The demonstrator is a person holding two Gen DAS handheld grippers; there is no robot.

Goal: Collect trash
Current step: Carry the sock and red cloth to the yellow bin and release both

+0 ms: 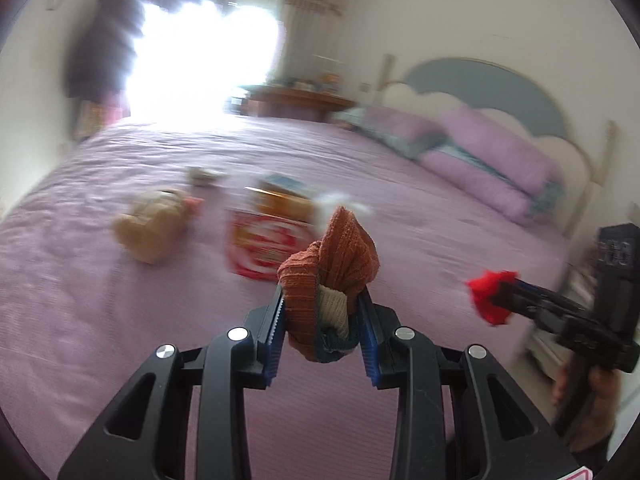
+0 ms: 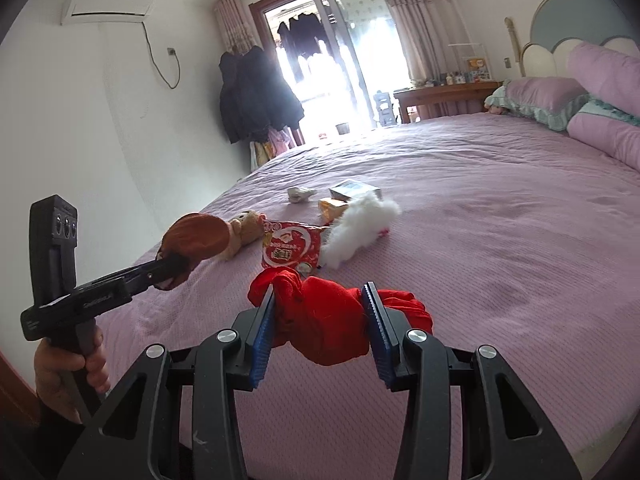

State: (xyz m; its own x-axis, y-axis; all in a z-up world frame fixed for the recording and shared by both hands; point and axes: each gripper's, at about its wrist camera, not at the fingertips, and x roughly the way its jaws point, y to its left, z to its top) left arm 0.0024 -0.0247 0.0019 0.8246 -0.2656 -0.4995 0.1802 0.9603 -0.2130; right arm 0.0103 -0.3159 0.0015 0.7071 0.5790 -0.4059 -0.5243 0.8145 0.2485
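Home bedroom: wide bed with lilac ribbed bedspread [image 2: 480, 208], lilac pillows with teal frills [image 2: 548, 98], cloud-shaped blue-and-cream padded headboard [image 1: 492, 88], white wall air conditioner [image 2: 108, 4], dark coats hanging by the sliding balcony door [image 2: 256, 92], pink patterned curtains [image 2: 416, 16].

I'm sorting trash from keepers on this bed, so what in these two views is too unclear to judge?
- Small boxes: motion blur in the left wrist view, too small in the right; labels unreadable.
- Crumpled scrap: too small to identify.
- Orange sock in the left claw: its lower part is hidden between the pads.
- Red cloth in the right claw: bunched, so its kind is unclear.
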